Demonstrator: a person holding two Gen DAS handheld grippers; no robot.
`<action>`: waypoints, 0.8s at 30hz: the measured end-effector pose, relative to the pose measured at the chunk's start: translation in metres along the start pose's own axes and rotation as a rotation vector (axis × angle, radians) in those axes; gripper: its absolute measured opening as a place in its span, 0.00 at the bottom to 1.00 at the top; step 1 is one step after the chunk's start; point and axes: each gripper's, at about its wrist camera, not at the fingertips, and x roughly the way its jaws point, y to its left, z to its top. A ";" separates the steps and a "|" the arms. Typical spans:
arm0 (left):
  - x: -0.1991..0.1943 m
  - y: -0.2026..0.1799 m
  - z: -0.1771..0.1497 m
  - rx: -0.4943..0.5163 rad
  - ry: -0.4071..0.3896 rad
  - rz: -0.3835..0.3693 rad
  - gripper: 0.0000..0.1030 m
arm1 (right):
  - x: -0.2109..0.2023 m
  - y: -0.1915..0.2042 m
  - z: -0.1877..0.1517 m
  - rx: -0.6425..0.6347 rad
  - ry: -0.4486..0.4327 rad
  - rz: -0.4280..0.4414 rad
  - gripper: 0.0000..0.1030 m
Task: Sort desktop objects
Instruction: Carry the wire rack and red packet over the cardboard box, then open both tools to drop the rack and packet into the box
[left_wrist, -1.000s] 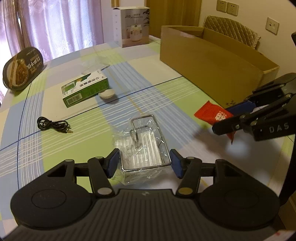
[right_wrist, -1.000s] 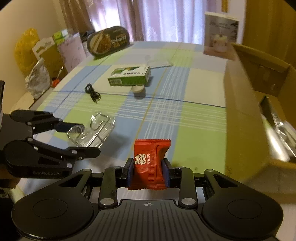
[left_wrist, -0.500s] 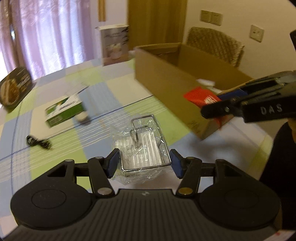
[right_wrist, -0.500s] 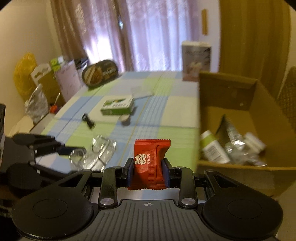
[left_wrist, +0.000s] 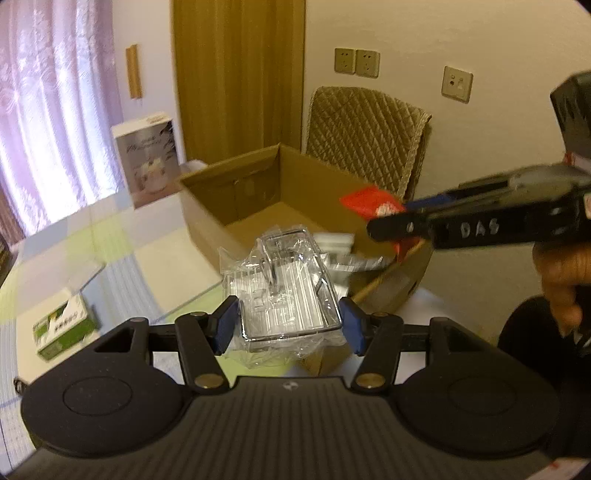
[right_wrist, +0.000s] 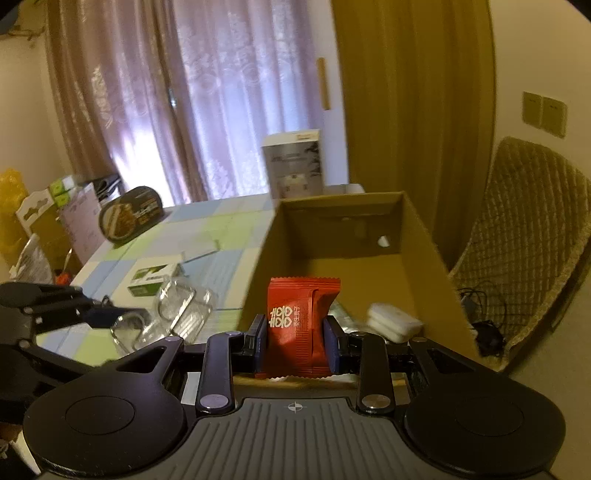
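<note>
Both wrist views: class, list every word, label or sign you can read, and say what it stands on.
"DAS": side of the right gripper, left wrist view.
White double-happiness sign: red packet; its small characters unreadable.
Green box: print blurred.
White carton: lettering blurred.
Dark oval tin: label unreadable.

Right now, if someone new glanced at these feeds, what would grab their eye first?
Probably the red packet, pinched upright in the right gripper over the near end of the open cardboard box. Next, the plastic-wrapped wire rack clamped in the left gripper, held at the box's near corner. Behind them, a green carton lies on the checked tablecloth.
</note>
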 end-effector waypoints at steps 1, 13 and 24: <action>0.003 -0.003 0.006 0.004 -0.002 -0.005 0.52 | 0.001 -0.005 0.001 0.002 -0.001 -0.005 0.28; 0.051 -0.023 0.042 0.029 0.019 -0.031 0.52 | 0.006 -0.056 0.008 0.070 -0.018 -0.015 0.28; 0.067 -0.019 0.053 0.035 0.023 -0.001 0.54 | 0.017 -0.071 0.010 0.104 -0.012 -0.008 0.28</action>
